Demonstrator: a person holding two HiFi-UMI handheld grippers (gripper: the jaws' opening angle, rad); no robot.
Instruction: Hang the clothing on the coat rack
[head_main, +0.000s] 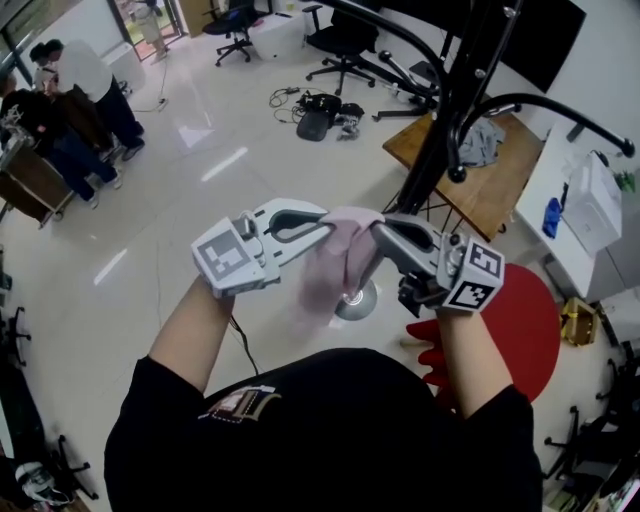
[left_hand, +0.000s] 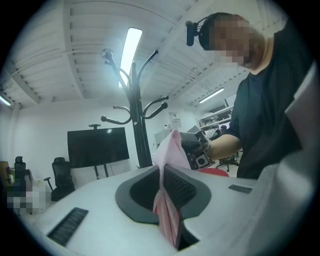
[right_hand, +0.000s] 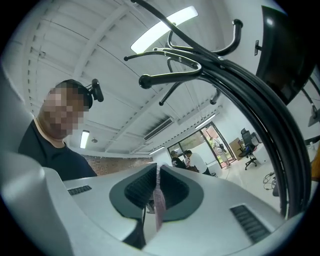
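Observation:
A pale pink garment (head_main: 340, 262) hangs between my two grippers, in front of the person's chest. My left gripper (head_main: 322, 224) is shut on its left edge, and my right gripper (head_main: 380, 234) is shut on its right edge. In the left gripper view the pink cloth (left_hand: 167, 200) is pinched flat between the jaws. The right gripper view shows a thin fold of it (right_hand: 159, 200) clamped the same way. The black coat rack (head_main: 450, 110) stands just beyond the grippers, its curved arms (right_hand: 200, 65) overhead in the right gripper view. Its pole (left_hand: 139, 125) rises behind the cloth in the left gripper view.
Behind the rack, a wooden table (head_main: 500, 195) carries a grey garment (head_main: 483, 140). A round red seat (head_main: 525, 330) is at the lower right, and a white cabinet (head_main: 585, 215) stands at the right. Office chairs (head_main: 345, 45) and people at a desk (head_main: 60, 110) are farther off.

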